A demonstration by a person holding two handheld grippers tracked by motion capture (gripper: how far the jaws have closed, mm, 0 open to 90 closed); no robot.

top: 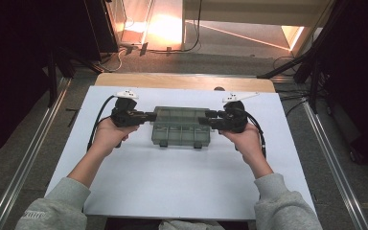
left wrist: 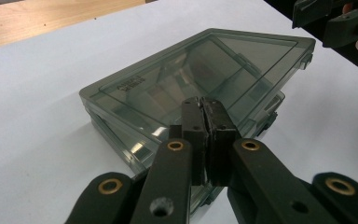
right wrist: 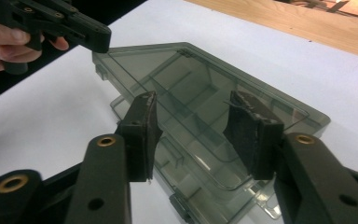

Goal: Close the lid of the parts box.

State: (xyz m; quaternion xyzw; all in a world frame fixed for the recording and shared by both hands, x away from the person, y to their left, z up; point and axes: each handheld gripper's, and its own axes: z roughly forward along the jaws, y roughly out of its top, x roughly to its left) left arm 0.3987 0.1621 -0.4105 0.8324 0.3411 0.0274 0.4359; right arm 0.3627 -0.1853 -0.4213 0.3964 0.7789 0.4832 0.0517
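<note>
At the bottom of the high view two grey sleeves [top: 57,206] come in, and the person's hands reach up onto a white table [top: 172,182]. Each hand holds a black gripper. In the middle of the frame lies a see-through grey box [top: 181,126] with little compartments inside and its lid down.

The left gripper [top: 149,116] sits at the left end of the box. In the left gripper view its jaws are pressed together with nothing between them, just over the near edge of the box [left wrist: 200,70].

The right gripper [top: 205,118] sits at the right end of the box. In the right gripper view its jaws stand apart over the box [right wrist: 191,93], and I cannot tell if the pads touch it.

Past the white table, near the top of the high view, is a strip of wood [top: 182,81], then grey floor [top: 211,60] with cables.
</note>
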